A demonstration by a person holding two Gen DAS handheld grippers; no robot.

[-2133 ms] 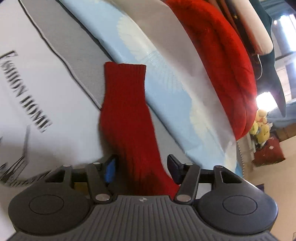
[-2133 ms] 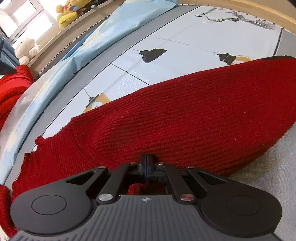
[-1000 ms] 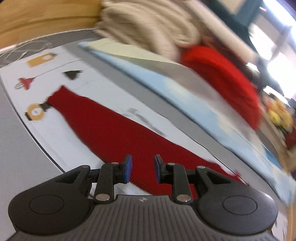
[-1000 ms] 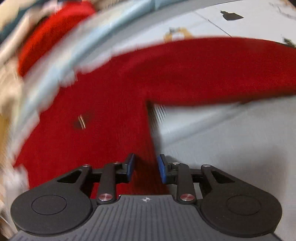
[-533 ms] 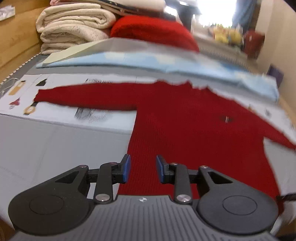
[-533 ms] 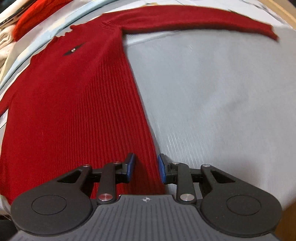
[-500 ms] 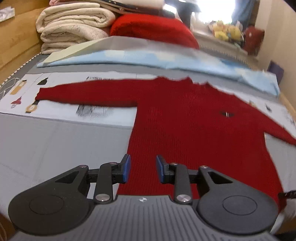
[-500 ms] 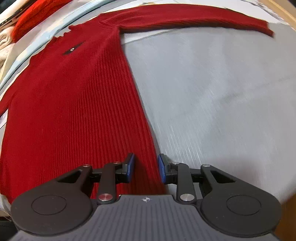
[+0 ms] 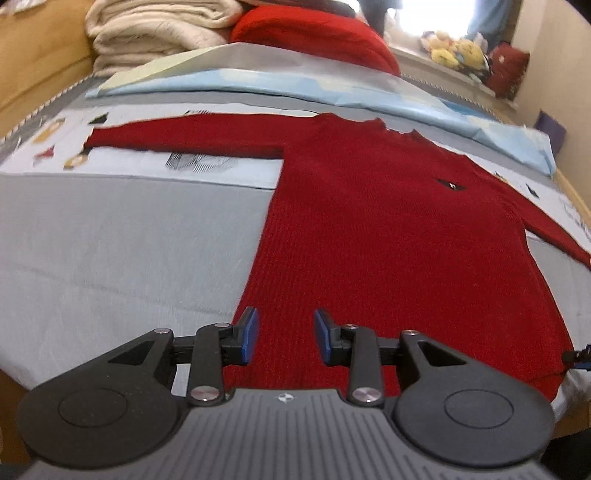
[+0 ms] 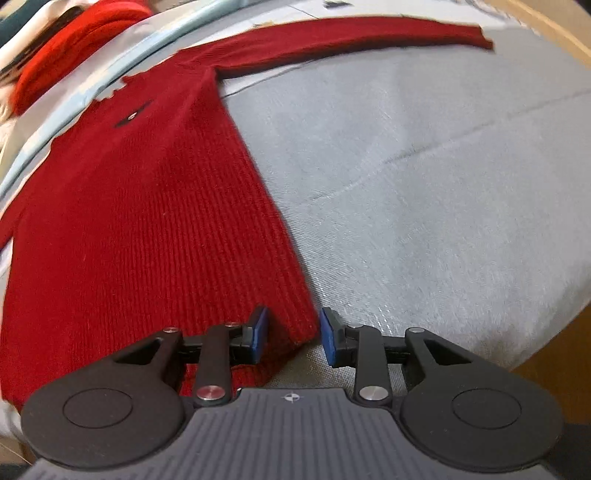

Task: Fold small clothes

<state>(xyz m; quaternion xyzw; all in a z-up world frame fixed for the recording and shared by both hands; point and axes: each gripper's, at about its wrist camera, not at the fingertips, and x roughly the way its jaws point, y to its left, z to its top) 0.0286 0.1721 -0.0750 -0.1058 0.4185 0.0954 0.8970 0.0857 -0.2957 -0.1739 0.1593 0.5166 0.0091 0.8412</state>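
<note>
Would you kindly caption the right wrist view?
Right tongs opening over the spread red sweater's bottom corner on the grey bed.

A bed (image 9: 110, 258) covered with a grey quilted spread (image 10: 424, 184) is seen, framed by a wooden edge. A red knitted sweater (image 9: 388, 229) is laid flat on it, front up, with both sleeves stretched out sideways. Beyond the collar, a pale blue sheet (image 9: 295, 88) is spread across the bed. Cream folded blankets (image 9: 155, 33) and a bright red bundle (image 9: 314, 33) are piled behind it.
</note>
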